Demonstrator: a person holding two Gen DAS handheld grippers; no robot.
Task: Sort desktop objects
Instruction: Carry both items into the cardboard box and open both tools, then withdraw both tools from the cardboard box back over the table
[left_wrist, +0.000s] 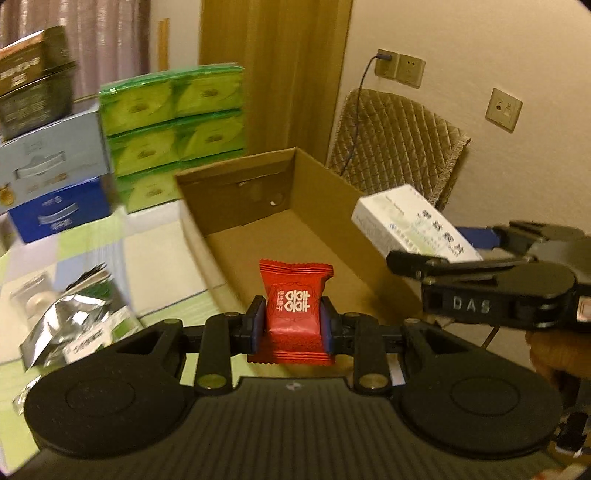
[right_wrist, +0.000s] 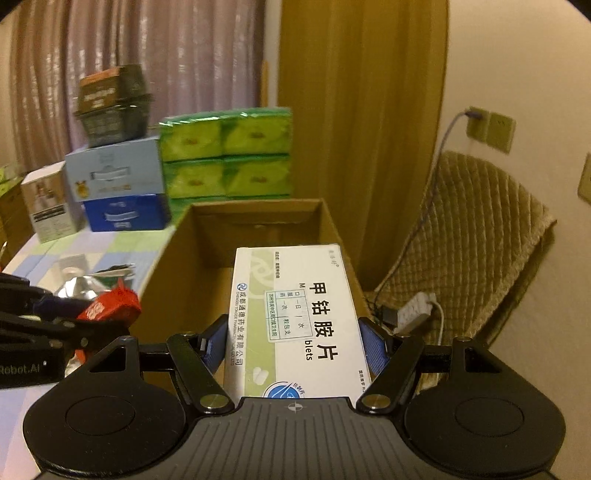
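The left tongs (left_wrist: 294, 325) are clamped on a red candy (left_wrist: 293, 314), one blue pad on each side of the wrapper, and hold it upright above the near end of an open cardboard box (left_wrist: 295, 221). The right tongs (right_wrist: 294, 345) grip a white pill box (right_wrist: 295, 317) by its long sides and hold it over the same cardboard box, label up. In the left view the pill box (left_wrist: 413, 225) hangs above the right wall of the cardboard box, with the right tongs (left_wrist: 443, 247) closed on it and part of a hand (left_wrist: 554, 354) below.

The cardboard box stands on the surface (left_wrist: 155, 254), near its right edge. Crumpled foil packets (left_wrist: 74, 317) lie on the surface left of it. Along the far edge stand green packs (left_wrist: 173, 133) beside a pale blue carton (left_wrist: 51, 155) on a dark blue one (left_wrist: 62, 210). A padded chair (right_wrist: 472, 236) stands past the right edge.
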